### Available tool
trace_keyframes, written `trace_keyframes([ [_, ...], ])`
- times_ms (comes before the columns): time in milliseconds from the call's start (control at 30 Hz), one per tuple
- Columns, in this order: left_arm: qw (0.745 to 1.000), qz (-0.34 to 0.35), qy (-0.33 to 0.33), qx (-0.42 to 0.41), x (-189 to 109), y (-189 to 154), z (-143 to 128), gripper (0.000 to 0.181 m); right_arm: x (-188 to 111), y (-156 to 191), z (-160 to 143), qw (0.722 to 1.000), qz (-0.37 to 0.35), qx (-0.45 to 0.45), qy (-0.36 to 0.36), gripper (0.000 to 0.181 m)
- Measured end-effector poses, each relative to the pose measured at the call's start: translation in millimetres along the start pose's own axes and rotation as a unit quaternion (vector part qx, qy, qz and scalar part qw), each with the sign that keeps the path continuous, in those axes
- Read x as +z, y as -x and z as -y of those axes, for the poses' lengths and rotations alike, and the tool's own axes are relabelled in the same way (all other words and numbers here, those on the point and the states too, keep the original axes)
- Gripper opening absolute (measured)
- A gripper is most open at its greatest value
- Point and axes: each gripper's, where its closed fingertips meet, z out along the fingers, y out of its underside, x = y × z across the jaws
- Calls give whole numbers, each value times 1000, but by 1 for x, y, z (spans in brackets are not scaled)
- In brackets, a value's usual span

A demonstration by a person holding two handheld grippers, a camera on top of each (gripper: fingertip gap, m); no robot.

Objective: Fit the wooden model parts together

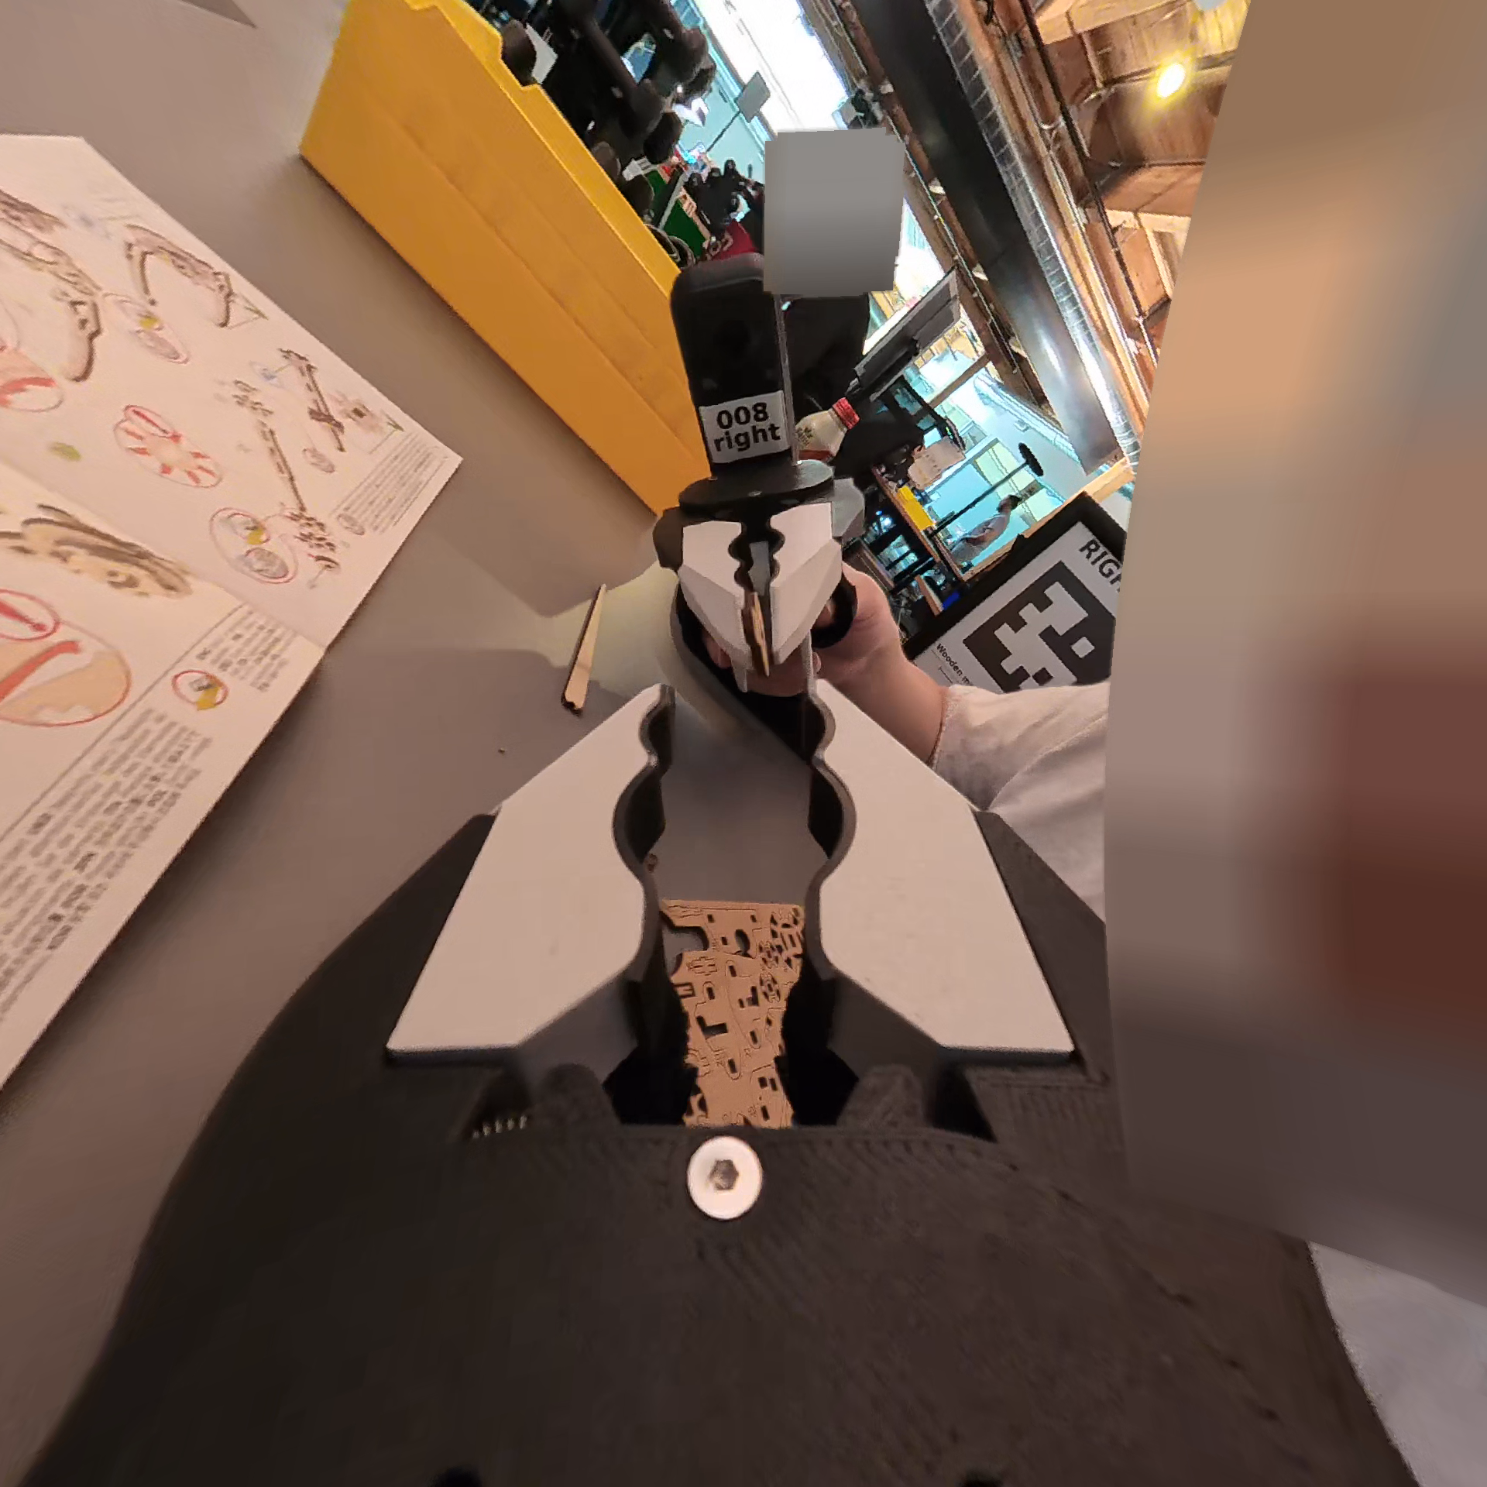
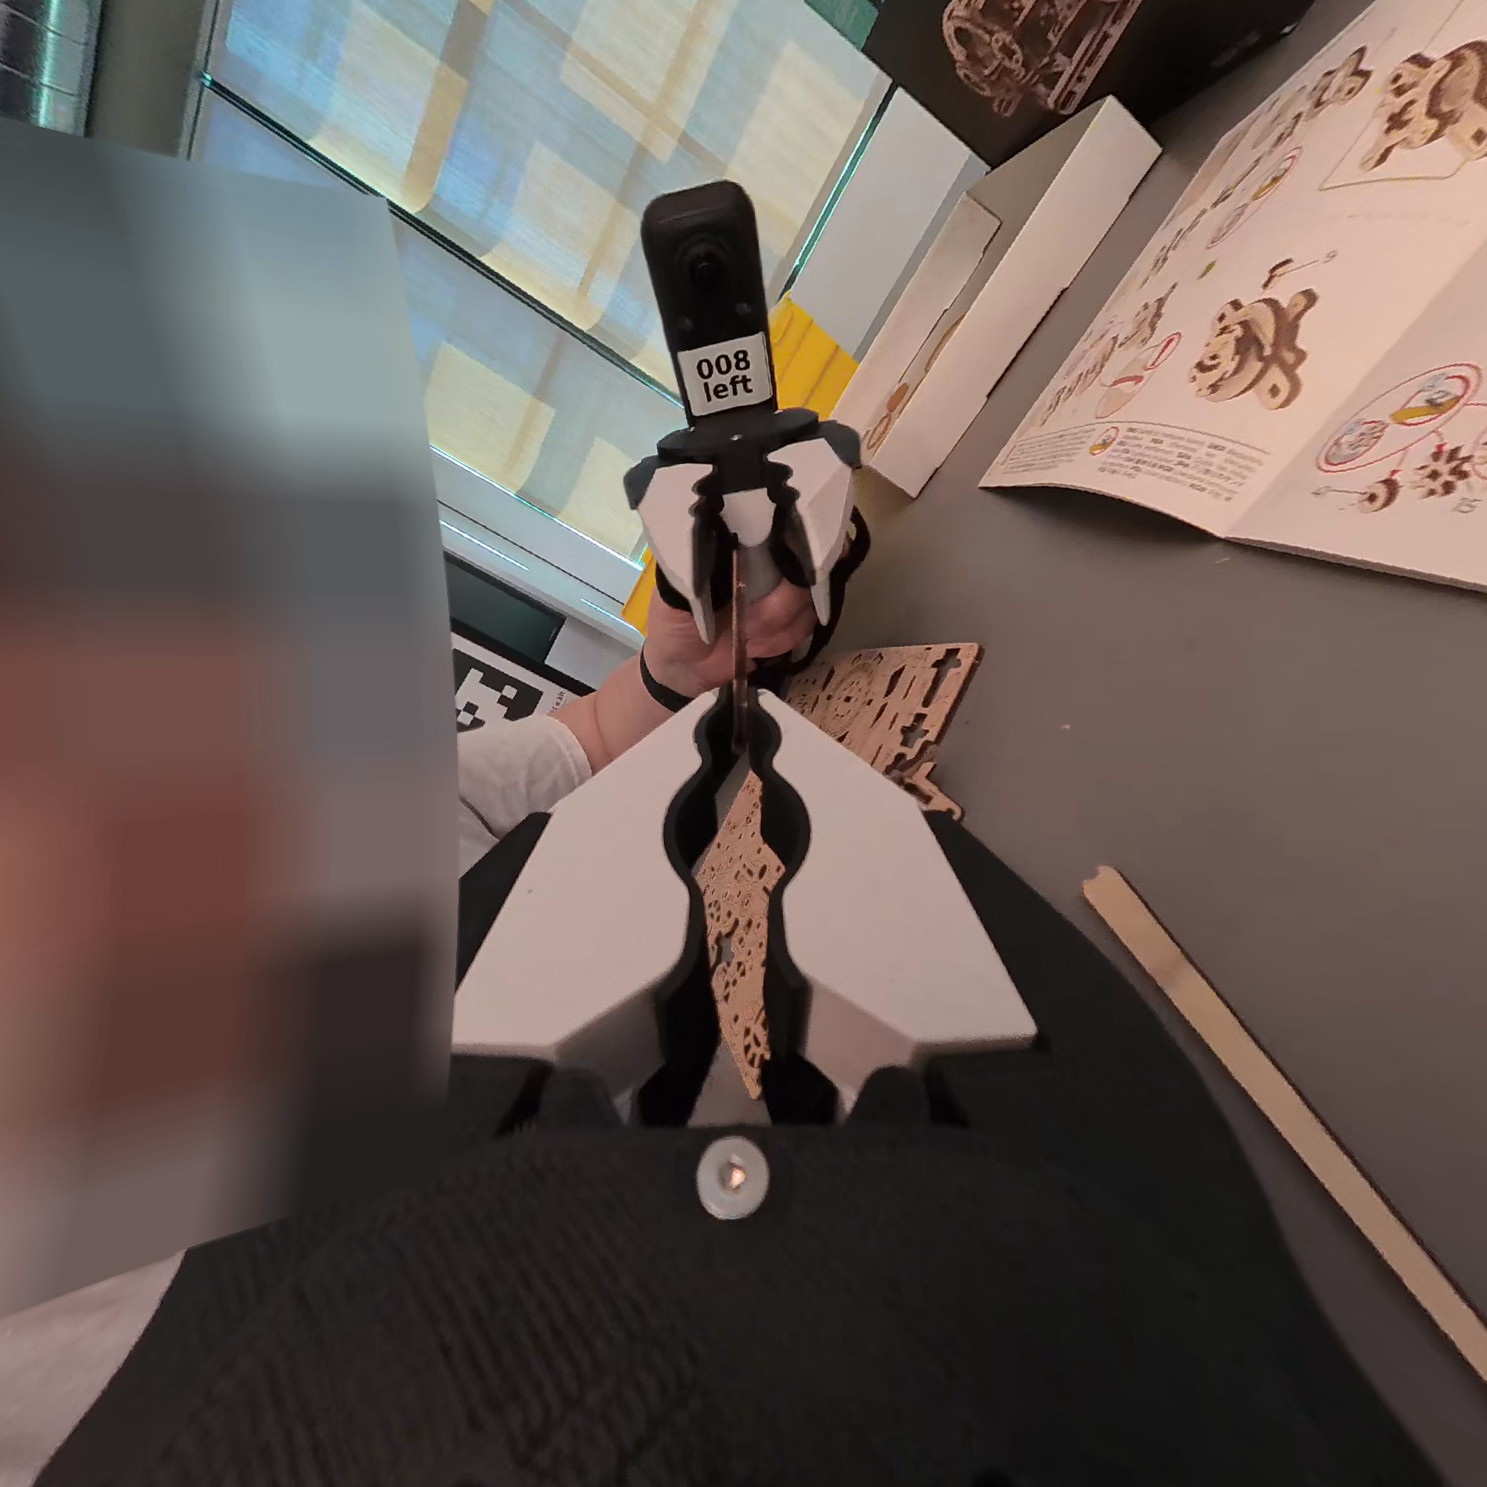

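Nearest us, our left hand-held gripper [image 1: 736, 708] stands open, a laser-cut wooden sheet [image 1: 736, 1014] showing below between its fingers, mostly hidden. Our right hand-held gripper [image 2: 736, 712] pinches a thin wooden part [image 2: 739, 644] edge-on, its shape hard to read. Beyond lie a wooden stick [image 1: 586, 648], instruction sheets [image 1: 209, 386] cut off on the grey surface [image 1: 499, 628], and a yellow bin [image 1: 491, 209].

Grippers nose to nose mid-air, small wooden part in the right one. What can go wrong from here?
1. The right gripper pinches the thin wooden piece only at its tips, so a sideways push could pivot it or make it slip.
2. The left gripper is open, so nothing else holds the piece. If dropped, it may land on the cut-out wooden sheet below and be hard to spot.
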Motion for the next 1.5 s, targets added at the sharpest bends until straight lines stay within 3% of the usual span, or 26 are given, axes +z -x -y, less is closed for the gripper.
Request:
trace_keyframes([
  [167, 1000, -22, 8, -5, 6, -11, -4, 26, 9, 8, -10, 1000, 12, -11, 25, 0],
  [433, 998, -37, 49, 6, 16, -20, -18, 1, 14, 9, -17, 996, -3, -65, 57, 1],
  [633, 998, -31, 56, 16, 16, -20, -20, 0, 16, 10, -22, 994, -1, -80, 70, 1],
  [800, 999, -33, 25, -4, 10, -17, -10, 0, 17, 16, -11, 990, 3, -131, 47, 15],
  [933, 999, -30, -8, -11, -1, -14, 3, 0, 17, 9, 2, 956, -86, -271, 79, 44],
  [1033, 999, -33, -26, -16, -5, -14, 9, 0, 23, 20, 30, 927, -122, -349, 61, 46],
  [1133, 999, -26, -37, -9, -8, -13, 12, 0, 37, 27, 46, 938, -95, -322, 83, 40],
  [1200, 999, -20, -44, -1, -10, -14, 14, 0, 44, 36, 46, 957, -30, -268, 103, 27],
  [1300, 999, -11, -42, 10, -11, -13, 15, 0, 45, 42, 45, 976, 35, -197, 83, 25],
  [1400, 999, -8, -35, 21, -9, -13, 14, 0, 39, 16, 42, 979, -8, -190, 71, 25],
  [1500, 999, -1, -27, 28, -7, -12, 11, 0, 36, 7, 34, 981, -3, -176, 86, 25],
])
